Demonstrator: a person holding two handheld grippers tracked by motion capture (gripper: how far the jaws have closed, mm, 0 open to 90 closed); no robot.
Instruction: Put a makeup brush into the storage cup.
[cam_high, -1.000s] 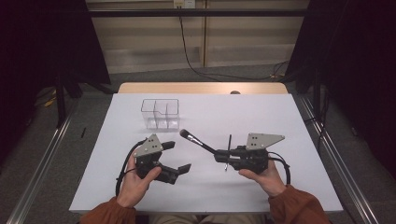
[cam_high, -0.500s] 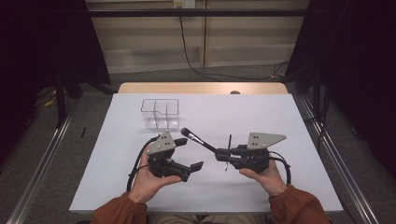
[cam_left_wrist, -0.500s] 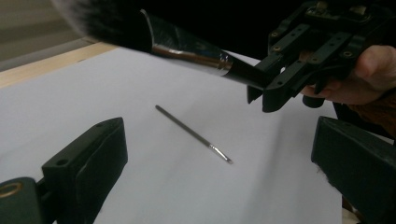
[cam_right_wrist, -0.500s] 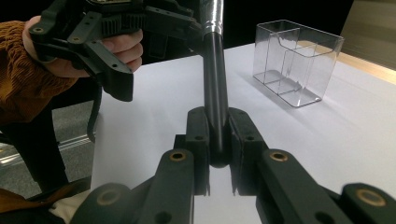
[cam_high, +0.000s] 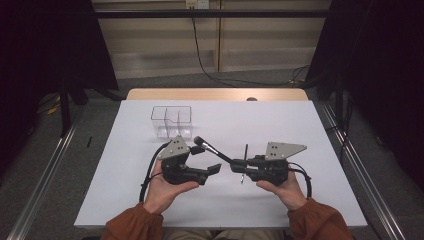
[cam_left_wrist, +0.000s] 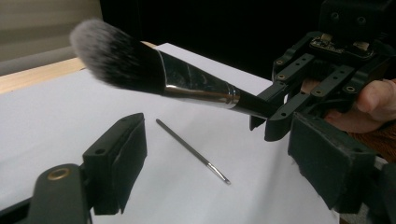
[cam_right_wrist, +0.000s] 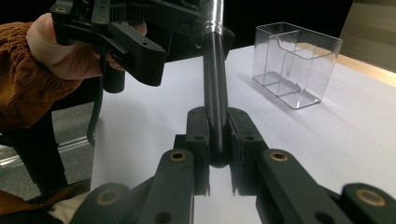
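A makeup brush (cam_high: 207, 147) with a dark handle, silver ferrule and grey bristles (cam_left_wrist: 112, 56) is held above the white table. My right gripper (cam_high: 236, 164) is shut on the end of its handle (cam_right_wrist: 215, 84), seen in the right gripper view (cam_right_wrist: 217, 140). My left gripper (cam_high: 208, 159) stands open close to the left of it. Its two jaws (cam_left_wrist: 224, 163) are spread wide just below and in front of the brush. A thin dark stick (cam_left_wrist: 191, 150) lies flat on the table (cam_high: 300, 125) beneath, beside the right gripper (cam_high: 244, 160).
A clear plastic organiser box (cam_high: 172, 121) with compartments stands empty at the back left of the table, also in the right gripper view (cam_right_wrist: 294, 63). Both of the person's hands rest low near the table's front edge.
My left gripper has moved to the right, up to the brush, and now sits open right by it. The right gripper has kept still with the brush.
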